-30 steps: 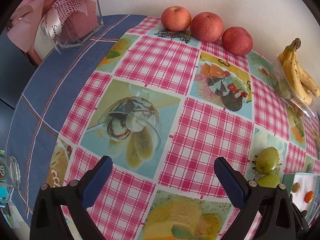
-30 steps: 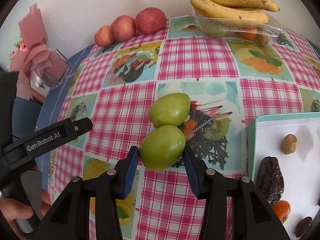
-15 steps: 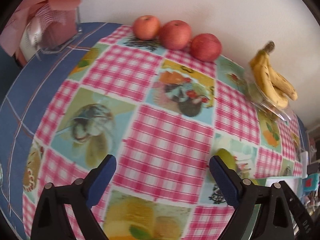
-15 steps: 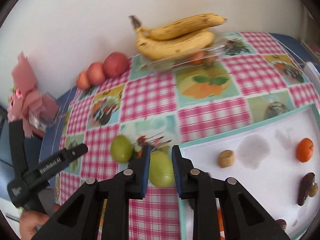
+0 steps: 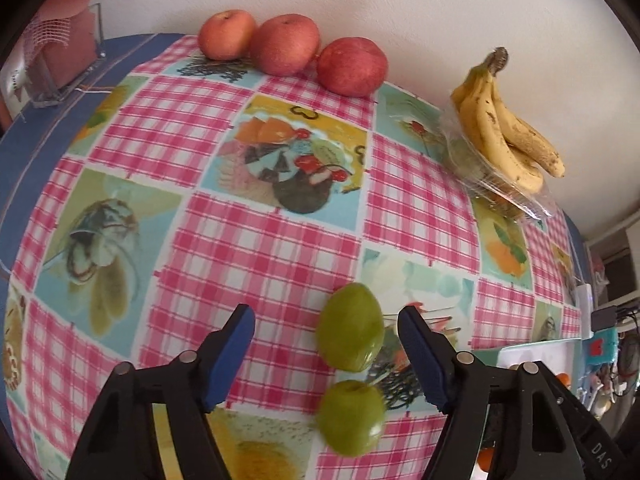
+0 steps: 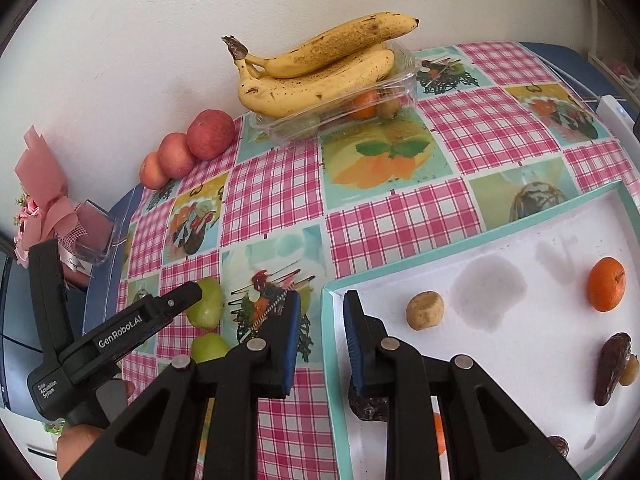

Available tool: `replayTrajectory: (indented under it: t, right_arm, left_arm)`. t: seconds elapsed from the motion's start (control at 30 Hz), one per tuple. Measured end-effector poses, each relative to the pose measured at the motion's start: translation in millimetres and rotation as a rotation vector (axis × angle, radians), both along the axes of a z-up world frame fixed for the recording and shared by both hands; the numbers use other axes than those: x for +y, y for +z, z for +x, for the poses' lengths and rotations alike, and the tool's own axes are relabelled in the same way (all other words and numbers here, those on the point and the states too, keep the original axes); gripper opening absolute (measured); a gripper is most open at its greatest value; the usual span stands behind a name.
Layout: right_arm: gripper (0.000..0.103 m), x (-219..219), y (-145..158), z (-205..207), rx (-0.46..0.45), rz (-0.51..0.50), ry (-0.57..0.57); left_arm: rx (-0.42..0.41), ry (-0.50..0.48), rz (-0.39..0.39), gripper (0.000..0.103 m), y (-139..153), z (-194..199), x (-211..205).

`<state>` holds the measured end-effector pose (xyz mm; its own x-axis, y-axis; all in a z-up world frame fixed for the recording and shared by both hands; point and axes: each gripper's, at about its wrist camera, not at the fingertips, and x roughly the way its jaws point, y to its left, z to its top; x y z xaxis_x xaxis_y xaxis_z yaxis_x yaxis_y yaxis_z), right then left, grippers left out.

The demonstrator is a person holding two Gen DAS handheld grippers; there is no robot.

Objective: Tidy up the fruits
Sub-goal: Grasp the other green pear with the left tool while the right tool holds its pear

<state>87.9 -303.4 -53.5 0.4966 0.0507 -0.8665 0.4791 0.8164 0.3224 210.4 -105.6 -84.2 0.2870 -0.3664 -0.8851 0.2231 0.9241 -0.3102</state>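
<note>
Two green fruits lie on the checked tablecloth, one [image 5: 350,328] just beyond the other [image 5: 352,418]. My left gripper [image 5: 326,344] is open and straddles the farther fruit, which sits closer to the right finger. In the right wrist view both green fruits [image 6: 206,302] lie at the left, with a left gripper finger [image 6: 172,304] over them. My right gripper [image 6: 322,336] hovers over the left rim of the teal-edged white tray [image 6: 400,262]. Its jaws are a narrow gap apart with nothing between them.
The tray holds a mandarin [image 6: 606,284], a small tan fruit [image 6: 425,311] and dark dates [image 6: 612,368]. Bananas [image 6: 320,64] rest on a clear plastic box [image 6: 340,116] by the wall. Three red apples [image 5: 286,44] line the wall, and a pink gift box [image 5: 60,60] stands at the far left.
My right gripper let go of the nearer green fruit, narrowed, and swung right to the tray's edge. My left gripper moved right until the green fruits came between its fingers.
</note>
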Motion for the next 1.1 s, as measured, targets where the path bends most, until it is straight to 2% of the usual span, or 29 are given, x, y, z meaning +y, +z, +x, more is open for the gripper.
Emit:
replayTrajectory:
  t: [0.17,0.37,0.47,0.6,0.77,0.87,1.03,1.1]
  right_arm:
    - [0.023,0,-2,0,0.012,-0.002,0.002]
    - [0.023,0,-2,0,0.016,-0.007,-0.001]
    - [0.023,-1,-2,-1,0.021,-0.014,-0.005]
    - [0.023,-1,-1,-1,0.023,-0.021,-0.008]
    - [0.023,5,-1,2,0.028,-0.034,0.008]
    - [0.023,13,-1,5,0.028,-0.031,0.029]
    - [0.023,35,-1,17,0.015,-0.017,0.095]
    - [0.023,47,-3,23,0.008,-0.005,0.129]
  left_arm:
    - [0.024,-0.031,-0.019,0.057,-5,0,-10]
    - [0.05,-0.08,-0.026,0.053,-11,-3,-22]
    - [0.064,-0.082,-0.019,0.042,-15,-5,-25]
    - [0.066,-0.069,-0.045,0.042,-11,-4,-19]
    - [0.019,0.005,-0.069,0.042,12,3,9]
    - [-0.02,0.072,-0.04,0.042,26,10,35]
    - [-0.073,0.165,0.12,0.042,39,13,82]
    - [-0.073,0.198,0.158,0.042,39,13,101]
